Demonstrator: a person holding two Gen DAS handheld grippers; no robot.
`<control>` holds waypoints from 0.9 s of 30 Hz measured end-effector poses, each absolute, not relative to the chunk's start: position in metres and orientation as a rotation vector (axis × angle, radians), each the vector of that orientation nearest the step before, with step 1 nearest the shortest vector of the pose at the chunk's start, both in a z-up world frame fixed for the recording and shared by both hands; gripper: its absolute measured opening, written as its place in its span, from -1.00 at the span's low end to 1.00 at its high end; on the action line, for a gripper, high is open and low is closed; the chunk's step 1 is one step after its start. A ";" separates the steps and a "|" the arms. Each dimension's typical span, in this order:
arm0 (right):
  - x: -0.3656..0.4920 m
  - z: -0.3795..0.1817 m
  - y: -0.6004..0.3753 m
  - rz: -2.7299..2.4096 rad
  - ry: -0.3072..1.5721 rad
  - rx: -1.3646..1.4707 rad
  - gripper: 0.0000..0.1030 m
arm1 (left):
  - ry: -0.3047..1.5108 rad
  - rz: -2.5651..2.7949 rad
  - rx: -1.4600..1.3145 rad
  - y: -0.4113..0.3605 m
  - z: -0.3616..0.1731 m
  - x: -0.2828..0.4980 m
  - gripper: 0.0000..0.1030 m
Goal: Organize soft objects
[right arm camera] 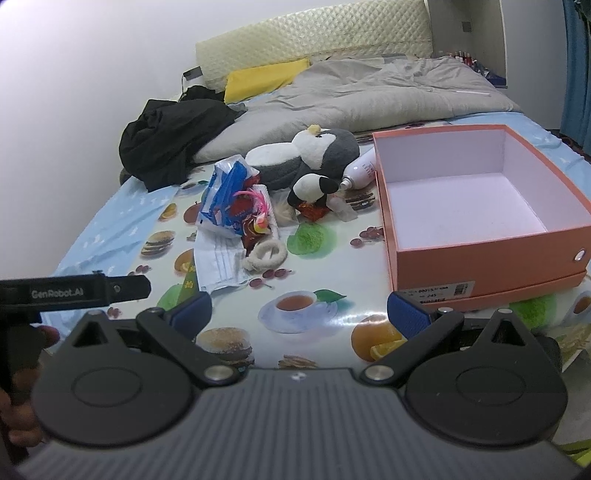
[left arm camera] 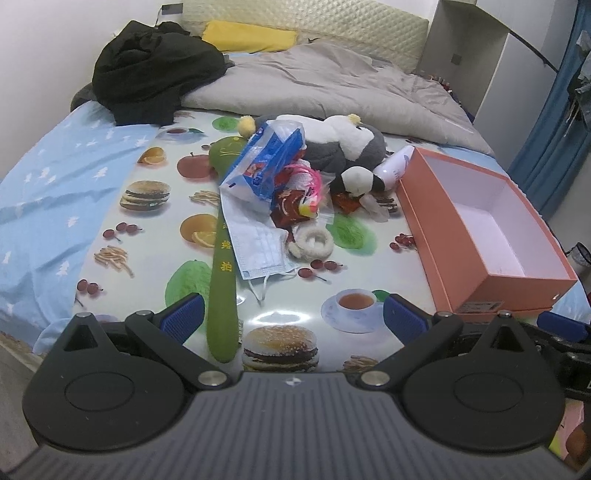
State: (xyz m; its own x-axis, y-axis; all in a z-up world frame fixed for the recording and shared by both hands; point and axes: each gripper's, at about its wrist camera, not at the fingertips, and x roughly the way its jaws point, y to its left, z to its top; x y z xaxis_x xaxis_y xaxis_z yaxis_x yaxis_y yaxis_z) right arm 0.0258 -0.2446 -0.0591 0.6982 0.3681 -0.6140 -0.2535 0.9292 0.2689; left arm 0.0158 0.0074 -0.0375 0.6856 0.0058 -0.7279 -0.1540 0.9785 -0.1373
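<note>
A pile lies mid-mat on the bed: a grey and white plush penguin (left arm camera: 347,146) (right arm camera: 314,151), a small black and white plush (left arm camera: 356,179) (right arm camera: 312,186), a fluffy white ring (left arm camera: 314,242) (right arm camera: 266,254), a blue and white plastic bag (left arm camera: 262,166) (right arm camera: 225,195), a face mask (left arm camera: 258,247) and red wrappers. A long green plush stick (left arm camera: 221,291) runs toward my left gripper (left arm camera: 293,319), which is open and empty above the mat's near edge. My right gripper (right arm camera: 299,314) is open and empty too. An empty orange box (left arm camera: 480,229) (right arm camera: 476,206) stands on the right.
A fruit-and-burger printed mat (left arm camera: 147,240) (right arm camera: 314,332) covers the bed's near half. A black garment (left arm camera: 155,77) (right arm camera: 173,136), a grey duvet (left arm camera: 332,81) and a yellow pillow (left arm camera: 251,35) lie behind. A white bottle (right arm camera: 360,168) rests beside the box. A person's hand (right arm camera: 22,369) holds the left tool.
</note>
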 end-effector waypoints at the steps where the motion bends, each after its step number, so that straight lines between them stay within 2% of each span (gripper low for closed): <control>1: 0.027 -0.059 -0.244 0.349 0.720 0.172 1.00 | 0.812 0.091 -0.193 0.008 -0.038 0.016 1.00; 27: 0.055 -0.094 -0.242 0.348 0.786 0.207 1.00 | 0.865 0.086 -0.169 0.014 -0.072 0.058 1.00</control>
